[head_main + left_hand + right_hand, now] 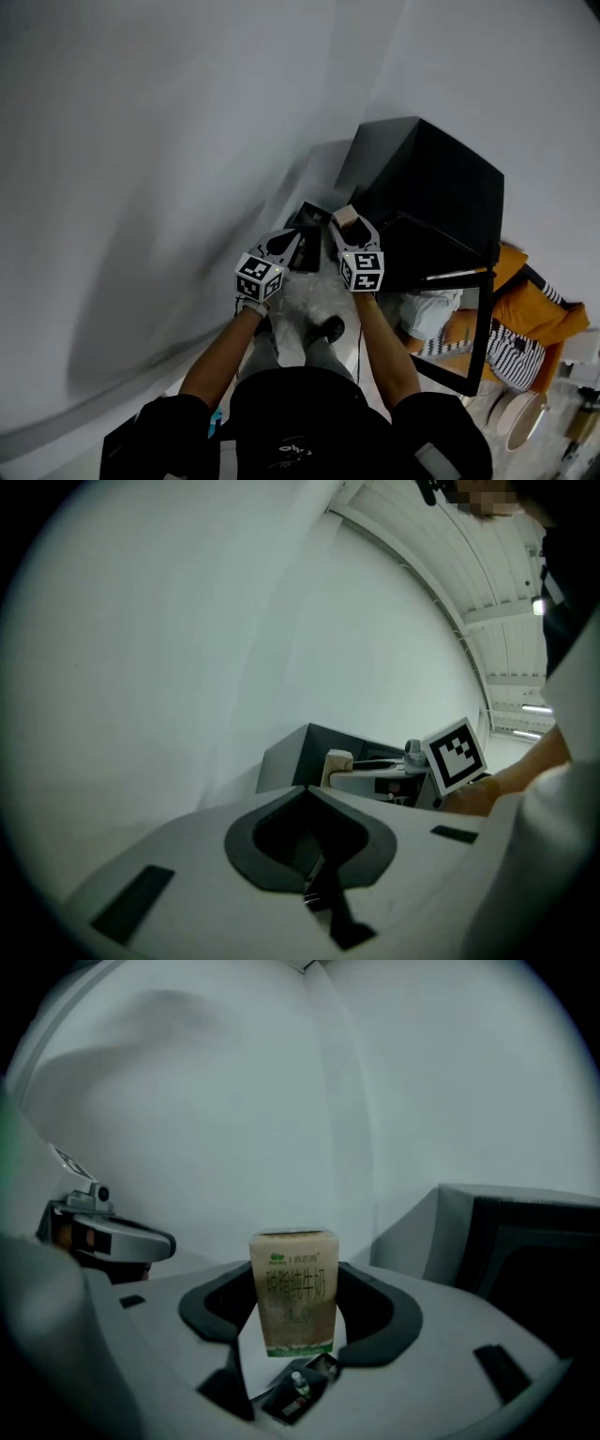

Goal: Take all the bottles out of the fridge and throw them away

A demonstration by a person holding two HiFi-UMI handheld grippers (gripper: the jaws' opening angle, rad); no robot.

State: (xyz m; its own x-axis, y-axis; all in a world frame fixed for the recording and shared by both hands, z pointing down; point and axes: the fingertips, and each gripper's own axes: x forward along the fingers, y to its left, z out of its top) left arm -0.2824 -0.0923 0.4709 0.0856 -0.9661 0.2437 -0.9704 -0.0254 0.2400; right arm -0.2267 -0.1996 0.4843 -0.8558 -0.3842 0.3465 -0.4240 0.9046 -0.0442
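- The right gripper [293, 1277] has its jaws clamped on a milk carton [293, 1293], one dark pad pressing each of its narrow sides.
- The milk carton is beige with green print and stands upright in the grip. Its long axis runs top to bottom, across the line of the jaws, and its printed face is turned back toward the gripper's camera.
- In the head view the right gripper [343, 227] reaches away from the person, and the carton's pale top [345, 216] shows at its far end.
- The left gripper [305, 789] has its jaws together with nothing between them.
- In the head view the left gripper [296, 234] sits just left of the right one, with both marker cubes side by side.
- The black fridge [441, 187] stands to the right and farther off, with its glass door [459, 314] swung open toward the person.
- A dark open box [307, 251] sits on the floor [305, 300] under the far ends of both grippers, against the pale wall [169, 169].
- Through the gap below the carton, the right gripper view shows that box [281, 1408] with what looks like a small bottle [300, 1387] lying in it.
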